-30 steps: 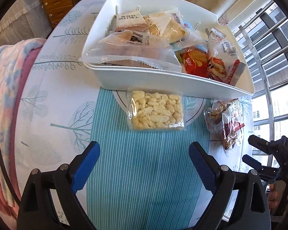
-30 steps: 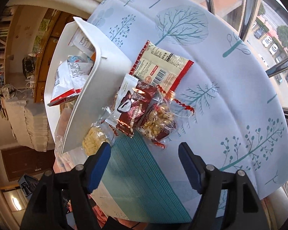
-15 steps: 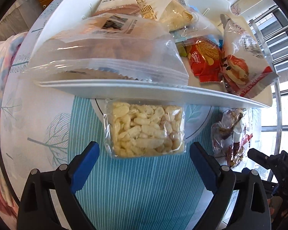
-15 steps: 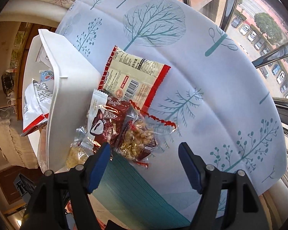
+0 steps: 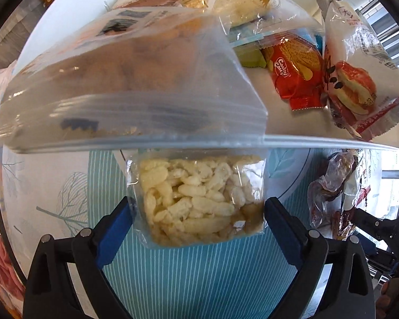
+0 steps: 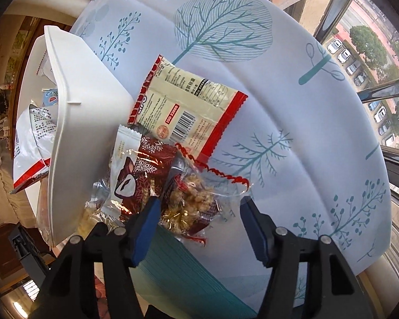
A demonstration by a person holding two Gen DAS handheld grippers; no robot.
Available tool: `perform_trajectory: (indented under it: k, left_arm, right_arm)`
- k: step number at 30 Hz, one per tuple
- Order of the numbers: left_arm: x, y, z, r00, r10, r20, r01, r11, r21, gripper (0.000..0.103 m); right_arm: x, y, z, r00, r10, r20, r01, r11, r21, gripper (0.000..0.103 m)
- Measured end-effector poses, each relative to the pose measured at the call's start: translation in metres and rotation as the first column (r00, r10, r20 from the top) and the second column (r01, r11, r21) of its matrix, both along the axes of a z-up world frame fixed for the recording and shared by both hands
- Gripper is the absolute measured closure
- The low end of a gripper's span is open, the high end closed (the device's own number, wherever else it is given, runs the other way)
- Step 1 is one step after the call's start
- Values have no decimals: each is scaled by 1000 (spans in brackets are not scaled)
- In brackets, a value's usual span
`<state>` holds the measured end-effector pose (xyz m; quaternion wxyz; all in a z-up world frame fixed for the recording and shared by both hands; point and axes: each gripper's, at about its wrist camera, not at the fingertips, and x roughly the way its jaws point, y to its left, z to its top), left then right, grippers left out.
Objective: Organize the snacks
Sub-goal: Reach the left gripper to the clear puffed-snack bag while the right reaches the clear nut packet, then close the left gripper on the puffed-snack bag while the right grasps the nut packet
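Two pickups lined up at once here. The left hand-held gripper (image 5: 198,212) points straight down over the puff bag (image 5: 199,199), which lies flat on the teal mat (image 5: 199,279) just outside the near wall of the white bin (image 5: 319,142). Its jaws are spread wide, one blue pad on each side of the bag, right at the edges but not squeezing as far as I can tell. The bag is roughly square, so there's no real long axis to fuss over; it sits dead centre between the pads.

The right hand-held gripper (image 6: 199,212) is tilted steeply down over the nut bag (image 6: 194,204), and its jaws are closing with the bag between them. The left pad is already at the wrapper, the right one is clear of it, so nothing is gripped yet. The nut bag's long axis runs roughly along the gripper's reach, toward the bin, partly overlapped by the red chocolate pack (image 6: 138,175).

My guess: each hand takes its nearer bag, then lifts it over the bin wall. The beige packet (image 6: 188,109) further out looks like it's waiting its turn.
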<state>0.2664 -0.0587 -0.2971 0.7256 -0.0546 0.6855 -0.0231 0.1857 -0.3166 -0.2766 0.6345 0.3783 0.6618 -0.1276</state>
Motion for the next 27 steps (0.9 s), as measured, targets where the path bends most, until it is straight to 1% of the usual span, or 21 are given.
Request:
perform_trajectory:
  k: [4,8,12,17,20,23,27]
  left_arm:
    - [6,1,-5,1000,-4,-12,4,1000,-5,7]
    - [6,8,-10,1000,-6,-19,6,1000,-16,7]
    - [10,8,-13,1000,-11,-21,10,1000,-25,7]
    - [12,2,-15,1000,-28,-5,28,999,-29,16]
    - [10,4,-15,999,-31,-5,31,999,-32,17]
    - [11,5,-15,999,-32,-12,31,999,-28,17]
    - [6,3,-14,999,-29,-19,28,999,-16,17]
  right_arm:
    - [7,5,-4,1000,14,4,-14,1000,0,47]
    - [13,11,-7,999,33,12,-33,999,-4,50]
    - [21,22,-9,998,59,30,-59,998,2,58]
    - [29,31,-9,997,74,36,-74,997,-4,59]
    - [29,32,-8,997,73,37,-73,997,-1,59]
    - [26,31,-2,996,81,44,-81,997,-6,63]
    - [20,27,0,995,84,46,-84,996,0,64]
